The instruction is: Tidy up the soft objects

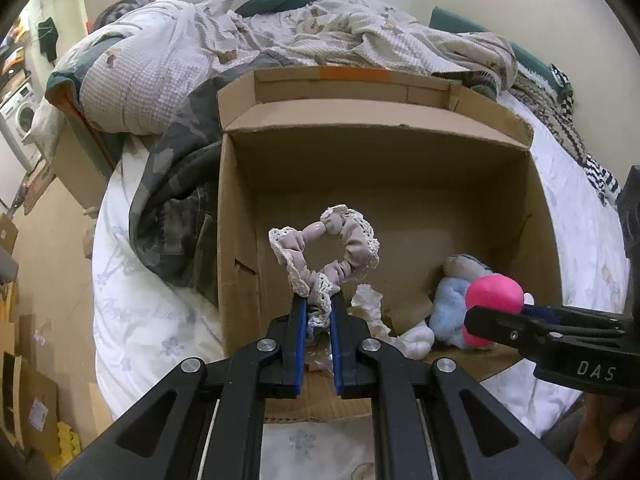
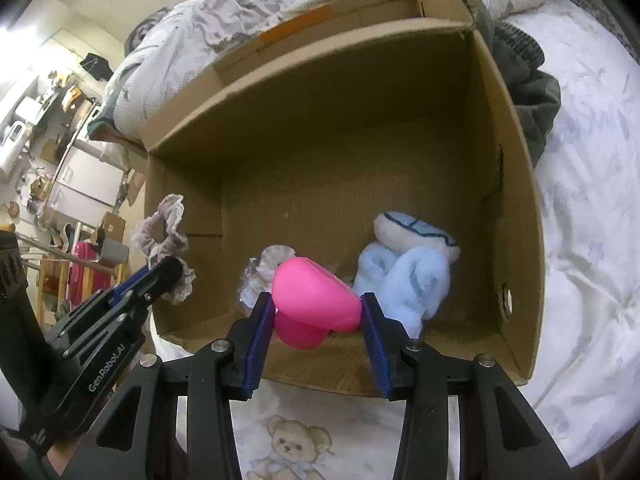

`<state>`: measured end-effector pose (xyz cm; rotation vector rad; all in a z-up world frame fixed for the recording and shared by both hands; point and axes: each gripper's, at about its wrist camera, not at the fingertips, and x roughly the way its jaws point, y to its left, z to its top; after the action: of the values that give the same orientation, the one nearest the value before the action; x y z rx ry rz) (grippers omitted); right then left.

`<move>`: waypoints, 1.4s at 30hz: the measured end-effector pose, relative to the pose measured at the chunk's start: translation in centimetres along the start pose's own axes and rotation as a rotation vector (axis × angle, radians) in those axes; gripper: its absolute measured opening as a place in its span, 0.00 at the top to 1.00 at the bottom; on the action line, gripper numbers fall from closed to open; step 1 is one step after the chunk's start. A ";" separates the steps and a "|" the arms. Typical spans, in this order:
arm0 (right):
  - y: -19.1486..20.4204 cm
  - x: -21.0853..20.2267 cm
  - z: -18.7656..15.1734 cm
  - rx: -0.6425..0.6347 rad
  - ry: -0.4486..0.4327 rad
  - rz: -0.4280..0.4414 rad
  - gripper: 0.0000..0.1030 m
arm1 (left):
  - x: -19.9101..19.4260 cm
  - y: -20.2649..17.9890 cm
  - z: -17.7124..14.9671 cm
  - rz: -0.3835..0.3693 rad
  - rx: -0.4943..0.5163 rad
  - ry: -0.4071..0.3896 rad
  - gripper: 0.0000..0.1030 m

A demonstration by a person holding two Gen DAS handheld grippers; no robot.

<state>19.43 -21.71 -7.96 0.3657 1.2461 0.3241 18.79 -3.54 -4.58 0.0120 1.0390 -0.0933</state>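
An open cardboard box (image 1: 472,152) (image 2: 516,184) sits on the bed. My left gripper (image 1: 318,298) is shut on a beige lace-trimmed scrunchie (image 1: 340,246) and holds it over the box's near left part; the scrunchie also shows in the right wrist view (image 2: 162,236). My right gripper (image 2: 318,306) is shut on a pink soft toy (image 2: 316,298) (image 1: 494,290) above the box's near edge. Inside the box lie a light blue plush (image 2: 404,276) (image 1: 450,308) and a white crumpled soft item (image 1: 368,304) (image 2: 264,270).
The box stands on a white bed sheet (image 2: 592,240) printed with flowers and teddy bears. A camouflage blanket (image 1: 172,200) and a rumpled waffle quilt (image 1: 168,60) lie beyond and left of the box. Cardboard boxes (image 1: 32,396) stand on the floor at left.
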 end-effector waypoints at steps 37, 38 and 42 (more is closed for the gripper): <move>1.2 -6.3 -0.6 -0.012 -0.283 0.046 0.00 | -7.7 1.9 -1.3 0.085 -0.060 -0.208 0.28; 1.3 -6.6 -0.8 -0.014 -0.290 0.044 0.00 | -8.0 2.1 -1.5 0.079 -0.067 -0.203 0.27; 1.8 -7.7 -2.0 -0.034 -0.310 0.033 0.00 | -9.1 2.9 -2.9 0.072 -0.107 -0.197 0.16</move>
<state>15.21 -23.22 -1.18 0.3913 0.9306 0.3039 11.97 0.12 1.73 -0.0563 0.8448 0.0261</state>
